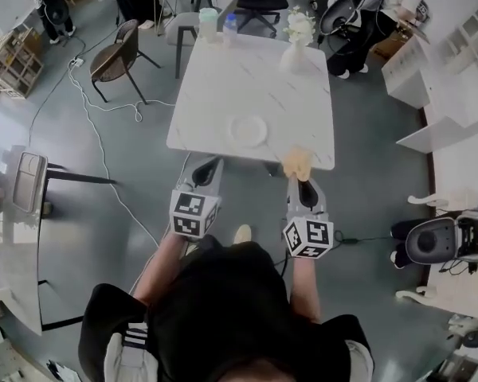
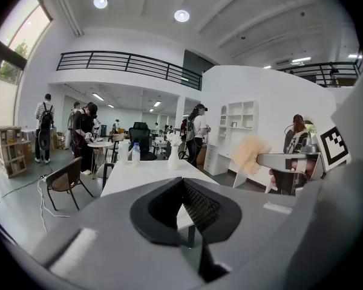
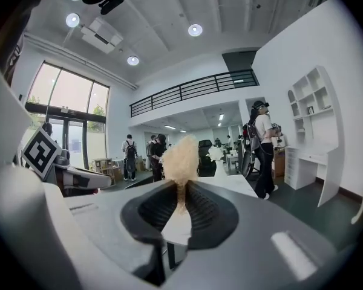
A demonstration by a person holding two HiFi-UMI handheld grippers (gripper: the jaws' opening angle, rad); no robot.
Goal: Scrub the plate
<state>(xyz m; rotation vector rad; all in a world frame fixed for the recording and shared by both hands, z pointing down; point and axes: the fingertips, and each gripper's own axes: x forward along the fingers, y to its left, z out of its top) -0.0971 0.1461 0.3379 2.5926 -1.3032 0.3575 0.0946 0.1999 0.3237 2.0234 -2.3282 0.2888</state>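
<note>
Your right gripper [image 1: 304, 188] pinches a tan scrubber [image 1: 297, 163], and your left gripper [image 1: 206, 172] is pressed together and empty, so reach to the white plate [image 1: 248, 130] near the table's [image 1: 199, 86] front edge, steady its rim, and scrub flat.

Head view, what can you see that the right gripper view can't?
Only the head view shows the white plate lying on the table. Only the right gripper view shows the ceiling lights and the balcony railing. Both show the table, the vase of flowers, and the fluffy tan scrubber clamped in the right gripper.
</note>
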